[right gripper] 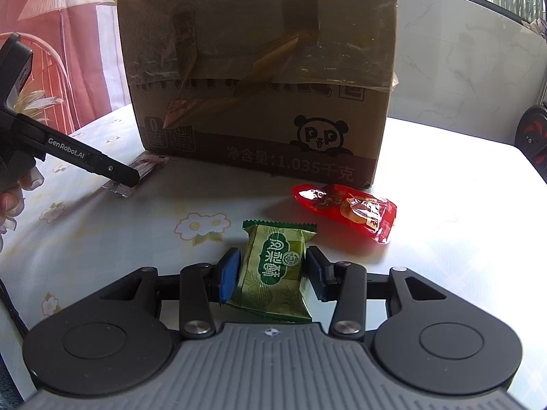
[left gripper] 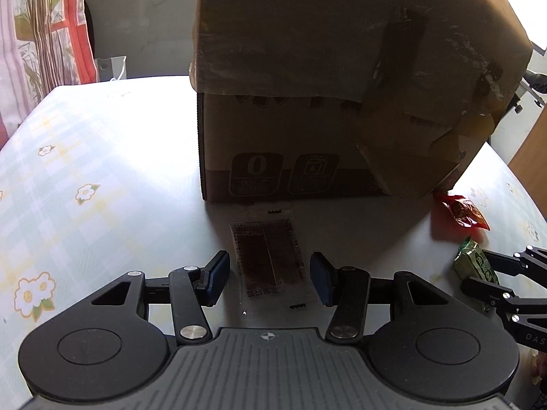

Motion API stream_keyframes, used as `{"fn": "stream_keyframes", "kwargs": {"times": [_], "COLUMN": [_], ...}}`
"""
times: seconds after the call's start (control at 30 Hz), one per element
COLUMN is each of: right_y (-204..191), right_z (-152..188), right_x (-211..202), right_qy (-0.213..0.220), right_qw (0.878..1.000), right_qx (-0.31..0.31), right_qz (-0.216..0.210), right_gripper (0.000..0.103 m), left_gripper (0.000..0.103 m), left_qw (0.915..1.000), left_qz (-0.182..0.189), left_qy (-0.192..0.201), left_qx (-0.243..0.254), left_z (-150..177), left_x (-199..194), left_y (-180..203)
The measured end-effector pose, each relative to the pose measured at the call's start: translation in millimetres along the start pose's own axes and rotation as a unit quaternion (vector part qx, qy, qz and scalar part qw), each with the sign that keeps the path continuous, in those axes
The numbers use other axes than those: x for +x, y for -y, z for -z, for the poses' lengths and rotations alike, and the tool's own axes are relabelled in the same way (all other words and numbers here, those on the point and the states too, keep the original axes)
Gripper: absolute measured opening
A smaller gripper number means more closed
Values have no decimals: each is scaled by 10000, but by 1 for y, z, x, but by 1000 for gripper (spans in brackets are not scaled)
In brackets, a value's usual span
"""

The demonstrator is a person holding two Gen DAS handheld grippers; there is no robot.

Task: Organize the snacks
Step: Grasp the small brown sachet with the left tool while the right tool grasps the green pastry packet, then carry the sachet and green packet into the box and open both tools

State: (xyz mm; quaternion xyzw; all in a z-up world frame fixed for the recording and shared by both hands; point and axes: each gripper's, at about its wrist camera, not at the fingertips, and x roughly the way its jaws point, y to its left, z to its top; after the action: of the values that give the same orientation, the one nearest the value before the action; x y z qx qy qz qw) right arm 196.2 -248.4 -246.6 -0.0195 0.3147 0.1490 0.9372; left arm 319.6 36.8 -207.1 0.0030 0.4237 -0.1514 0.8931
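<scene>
Snacks lie on the bench (right gripper: 461,239) in front of the cardboard box (right gripper: 259,78), which I take as my landmark. Nearest its front face is the clear packet with dark contents (left gripper: 268,254), flat on the cloth; my left tongs (left gripper: 270,278) are spread, one pad on each side of it, not yet touching. Further out from the box sits the green pastry packet (right gripper: 273,270), framed by my right tongs (right gripper: 271,275), also spread, the pads just beside its long edges (contact I cannot confirm). The red pouch (right gripper: 347,210) rests by the box's right corner. I judge all three light, crinkly and slippery; the green one looks puffy and crushable, so I would pinch it gently across the middle. The clear one lies very flat, so I expect it to need an edge grip.
</scene>
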Motion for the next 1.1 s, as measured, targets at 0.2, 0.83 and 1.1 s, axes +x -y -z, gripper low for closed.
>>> {"fn": "stream_keyframes", "kwargs": {"times": [0.2,0.83,1.1], "right_y": [0,0,1], "right_z": [0,0,0], "right_x": [0,0,0], "right_qy": [2,3,-1], "right_qw": [10000,10000,10000], "right_qx": [0,3,77], "right_qz": [-1,-5,-29], "right_gripper": [46,45,42], "left_gripper": [57,40,40], "left_qw": [9993,9962,9959], "left_qz": [-371,-748,-531], "left_qy": [68,389,634], "left_qx": [70,214,372], "left_z": [-6,33,29], "left_x": [9,-30,-54], "left_y": [13,47,64]}}
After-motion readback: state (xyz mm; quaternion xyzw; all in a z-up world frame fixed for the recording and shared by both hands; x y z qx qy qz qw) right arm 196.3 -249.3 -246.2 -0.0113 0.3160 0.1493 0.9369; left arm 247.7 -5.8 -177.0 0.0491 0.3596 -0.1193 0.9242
